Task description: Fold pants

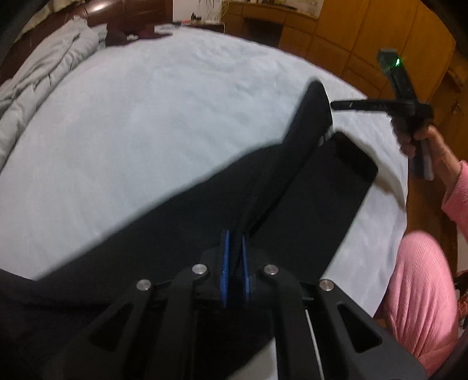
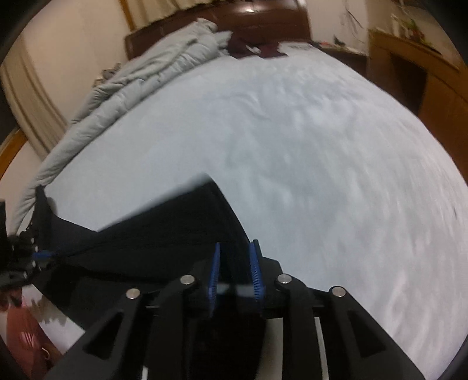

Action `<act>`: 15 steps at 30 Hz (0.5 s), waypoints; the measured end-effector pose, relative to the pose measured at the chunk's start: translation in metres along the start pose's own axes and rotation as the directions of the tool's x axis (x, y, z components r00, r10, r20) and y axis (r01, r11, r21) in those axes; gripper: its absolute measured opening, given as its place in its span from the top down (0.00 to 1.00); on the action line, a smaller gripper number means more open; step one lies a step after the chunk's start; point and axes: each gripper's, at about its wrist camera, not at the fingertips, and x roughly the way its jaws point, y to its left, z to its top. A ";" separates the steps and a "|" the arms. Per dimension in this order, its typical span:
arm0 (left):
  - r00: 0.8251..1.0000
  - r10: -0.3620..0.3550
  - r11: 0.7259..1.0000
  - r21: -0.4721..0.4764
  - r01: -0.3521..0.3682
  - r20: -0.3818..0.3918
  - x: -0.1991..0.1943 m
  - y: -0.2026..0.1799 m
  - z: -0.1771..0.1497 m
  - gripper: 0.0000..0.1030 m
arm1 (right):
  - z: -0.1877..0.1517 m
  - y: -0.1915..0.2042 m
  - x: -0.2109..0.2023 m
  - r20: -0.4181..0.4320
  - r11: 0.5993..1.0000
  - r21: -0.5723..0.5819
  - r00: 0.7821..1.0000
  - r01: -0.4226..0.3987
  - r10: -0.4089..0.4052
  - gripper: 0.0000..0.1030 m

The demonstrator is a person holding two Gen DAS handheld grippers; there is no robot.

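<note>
Black pants point(image 1: 204, 210) lie stretched across a pale blue bed point(image 1: 146, 131). My left gripper point(image 1: 235, 233) is shut on the pants fabric near the waist end. In the left wrist view one leg point(image 1: 330, 193) lies flat and the other leg point(image 1: 313, 114) is lifted by my right gripper point(image 1: 333, 105). In the right wrist view my right gripper point(image 2: 235, 248) has its blue pads close around the black fabric point(image 2: 175, 231), holding the leg end. The left gripper also shows at the left edge point(image 2: 20, 257) of that view.
A rumpled grey duvet point(image 2: 131, 79) lies along the bed's far left side. A dark headboard point(image 2: 263, 20) stands at the back. Wooden cabinets point(image 1: 365, 38) stand to the right of the bed. The person's pink sleeve and leg point(image 1: 421, 286) are at the right.
</note>
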 end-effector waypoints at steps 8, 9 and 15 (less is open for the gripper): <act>0.997 0.071 0.997 0.038 -0.070 -0.019 0.028 -0.026 -0.033 0.84 | -0.032 0.018 -0.022 -0.083 0.984 0.142 0.990 -0.104 0.116 0.54; 0.998 0.061 0.998 0.037 -0.060 -0.015 0.028 -0.028 -0.032 0.81 | -0.028 0.031 -0.022 -0.088 0.988 0.108 0.989 -0.112 0.122 0.54; 0.999 0.029 0.999 0.015 -0.029 -0.013 0.038 -0.035 -0.026 0.73 | 0.027 0.084 0.010 -0.146 0.995 -0.023 0.985 -0.096 0.092 0.41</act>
